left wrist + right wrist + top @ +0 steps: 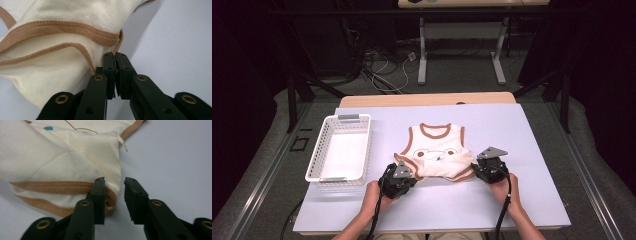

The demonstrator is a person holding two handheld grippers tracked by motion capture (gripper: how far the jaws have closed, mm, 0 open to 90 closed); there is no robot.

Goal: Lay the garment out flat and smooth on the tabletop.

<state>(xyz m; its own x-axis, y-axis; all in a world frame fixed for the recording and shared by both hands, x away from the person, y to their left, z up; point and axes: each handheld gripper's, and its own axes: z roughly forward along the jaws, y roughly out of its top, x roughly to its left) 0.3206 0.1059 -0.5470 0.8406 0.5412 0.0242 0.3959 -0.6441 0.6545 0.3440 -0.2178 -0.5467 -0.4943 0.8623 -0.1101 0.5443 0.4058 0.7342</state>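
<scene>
Black fingers of the left gripper (115, 75) sit nearest the lens, hard matte plastic with brass-coloured rivets, pressed together with a slit between the pads; tan hem meets their tips, but whether cloth is pinched there I cannot tell. Right gripper (113, 195): fingers stand narrowly apart, nothing between them, one pad lying over the tan hem. Small sleeveless vest (437, 152) lies on the table (532, 150) between the two grippers, near the person's edge: soft cream knit, tan ribbed binding with double stitching at neck, armholes and hem, a bear face printed on the chest. Lower edge folded up and rumpled. Small white tag at a side seam, no readable writing. White plastic basket (324, 145), rectangular, slotted walls, sits left of the vest, apart from it. Table surface smooth, pale lilac.
</scene>
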